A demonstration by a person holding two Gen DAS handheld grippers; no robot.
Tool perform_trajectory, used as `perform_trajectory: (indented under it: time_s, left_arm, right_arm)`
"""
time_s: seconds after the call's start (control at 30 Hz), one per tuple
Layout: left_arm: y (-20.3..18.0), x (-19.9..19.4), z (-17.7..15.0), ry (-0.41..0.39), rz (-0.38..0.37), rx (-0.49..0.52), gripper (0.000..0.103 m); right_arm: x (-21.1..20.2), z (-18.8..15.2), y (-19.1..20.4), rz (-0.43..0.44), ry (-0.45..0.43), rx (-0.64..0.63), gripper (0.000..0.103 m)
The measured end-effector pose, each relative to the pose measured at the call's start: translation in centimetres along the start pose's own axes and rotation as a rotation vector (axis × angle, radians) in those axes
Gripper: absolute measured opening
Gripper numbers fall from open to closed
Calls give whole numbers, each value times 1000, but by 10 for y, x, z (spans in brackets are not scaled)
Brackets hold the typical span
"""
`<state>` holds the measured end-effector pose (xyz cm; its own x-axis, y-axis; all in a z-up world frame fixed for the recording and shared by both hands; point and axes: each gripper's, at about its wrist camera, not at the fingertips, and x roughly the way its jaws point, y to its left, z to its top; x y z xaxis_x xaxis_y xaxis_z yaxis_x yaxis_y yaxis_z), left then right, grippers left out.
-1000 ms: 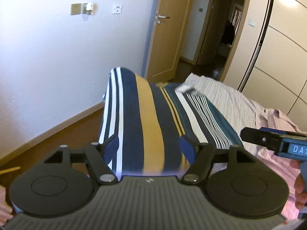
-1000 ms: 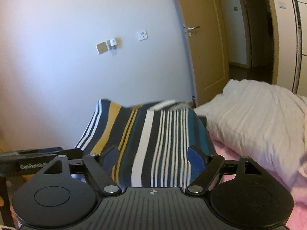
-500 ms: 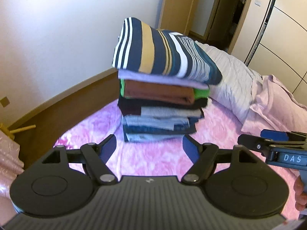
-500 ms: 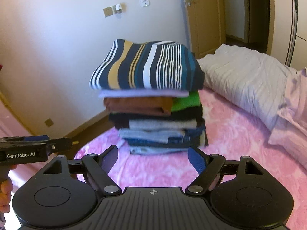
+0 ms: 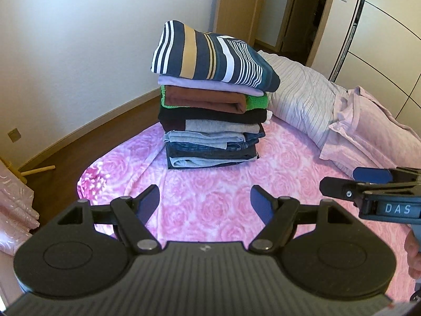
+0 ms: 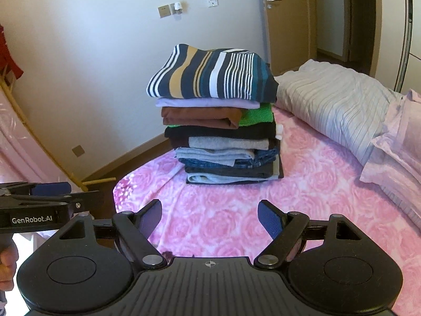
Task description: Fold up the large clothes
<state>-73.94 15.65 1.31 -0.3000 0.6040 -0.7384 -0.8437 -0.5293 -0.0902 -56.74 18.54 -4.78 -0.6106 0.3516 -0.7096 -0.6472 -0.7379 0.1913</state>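
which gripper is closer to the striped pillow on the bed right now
Right. The right gripper hovers over the sheet on the pillow's side; the left gripper hangs beside it, farther off, toward the bed's edge. Both are open.

Home bedroom: bed [image 5: 263, 184], pillows [image 5: 310, 100], wardrobe [image 5: 389, 39].

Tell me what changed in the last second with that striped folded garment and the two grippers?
Both grippers backed away from the navy, white and mustard striped folded garment, which filled both views a second ago. It now rests untouched on top of the pile of folded clothes on the pink rose-patterned bedspread. The left gripper and right gripper are open and empty. The pile and pillows look unchanged.
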Motion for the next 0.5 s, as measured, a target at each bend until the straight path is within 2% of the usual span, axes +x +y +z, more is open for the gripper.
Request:
perform_trajectory:
  time_s: [0.5]
  left_arm:
    - [-7, -12, -11, -2, 11, 0, 73]
  right_arm:
    - [-11, -12, 7, 19, 3, -27, 77]
